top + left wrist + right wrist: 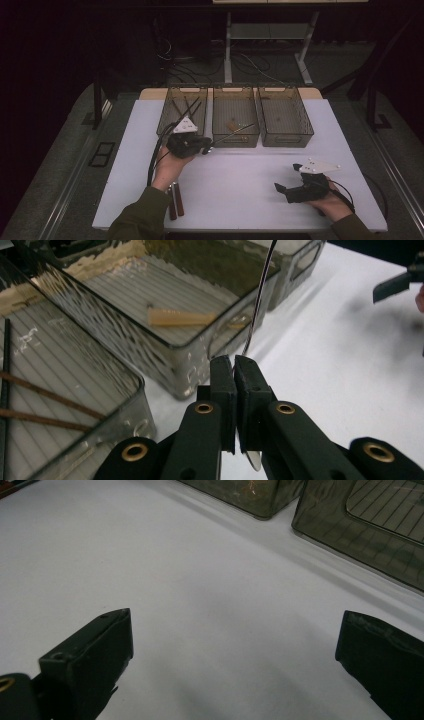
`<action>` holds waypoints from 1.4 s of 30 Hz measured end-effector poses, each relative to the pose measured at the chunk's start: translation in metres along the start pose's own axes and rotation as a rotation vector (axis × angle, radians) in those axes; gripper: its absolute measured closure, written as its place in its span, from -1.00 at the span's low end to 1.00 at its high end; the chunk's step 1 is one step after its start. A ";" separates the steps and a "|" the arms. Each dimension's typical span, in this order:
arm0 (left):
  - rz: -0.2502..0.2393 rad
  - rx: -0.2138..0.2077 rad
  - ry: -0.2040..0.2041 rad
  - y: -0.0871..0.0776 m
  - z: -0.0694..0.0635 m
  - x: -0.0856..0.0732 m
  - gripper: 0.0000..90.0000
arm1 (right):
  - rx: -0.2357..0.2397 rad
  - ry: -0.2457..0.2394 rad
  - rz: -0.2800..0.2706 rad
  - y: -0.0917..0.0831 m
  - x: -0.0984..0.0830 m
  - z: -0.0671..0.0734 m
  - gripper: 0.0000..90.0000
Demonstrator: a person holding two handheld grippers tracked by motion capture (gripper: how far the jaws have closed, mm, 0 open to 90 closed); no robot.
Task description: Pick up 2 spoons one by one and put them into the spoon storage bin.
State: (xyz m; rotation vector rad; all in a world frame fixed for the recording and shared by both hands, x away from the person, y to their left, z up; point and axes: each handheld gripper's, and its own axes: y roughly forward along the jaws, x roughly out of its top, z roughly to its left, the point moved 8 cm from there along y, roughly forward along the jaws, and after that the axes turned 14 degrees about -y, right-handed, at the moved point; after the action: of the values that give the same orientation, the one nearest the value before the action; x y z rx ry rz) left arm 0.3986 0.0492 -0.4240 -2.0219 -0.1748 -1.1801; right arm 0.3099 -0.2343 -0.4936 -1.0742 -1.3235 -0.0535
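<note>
- Lower left of the high view: two brown sticks (175,200) lie on the white table (250,185) beside a sleeve.
- Left of centre: the left gripper (204,147) pinches a thin metal rod (232,133), which slants up over the front wall of the middle basket (235,140).
- Lower right: the right gripper (281,190) rests just above the table, jaws spread, holding nothing.

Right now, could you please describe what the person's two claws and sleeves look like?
Both are black. The left claw carries a pale grey three-cornered plate on top and trails a black cable; in its own view its jaws are flat black blocks on arms with brass-coloured rivets. The right claw has the same plate and a black cable looping behind the hand. The sleeves are olive green.
</note>
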 end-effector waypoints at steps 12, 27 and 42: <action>-0.010 0.047 -0.018 0.018 0.007 0.030 0.94 | 0.002 -0.005 0.002 -0.001 0.000 0.000 -0.95; -0.010 0.151 -0.053 0.049 0.025 0.058 0.94 | 0.007 -0.017 0.004 -0.001 -0.001 0.001 -0.95; 0.084 0.218 -0.064 0.075 0.035 0.043 0.92 | 0.011 -0.031 0.007 -0.002 -0.001 0.003 -0.95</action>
State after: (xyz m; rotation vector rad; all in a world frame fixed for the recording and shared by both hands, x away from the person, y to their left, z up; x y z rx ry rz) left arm 0.4815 0.0104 -0.4412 -1.8577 -0.2378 -1.0004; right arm 0.3063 -0.2342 -0.4939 -1.0738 -1.3465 -0.0247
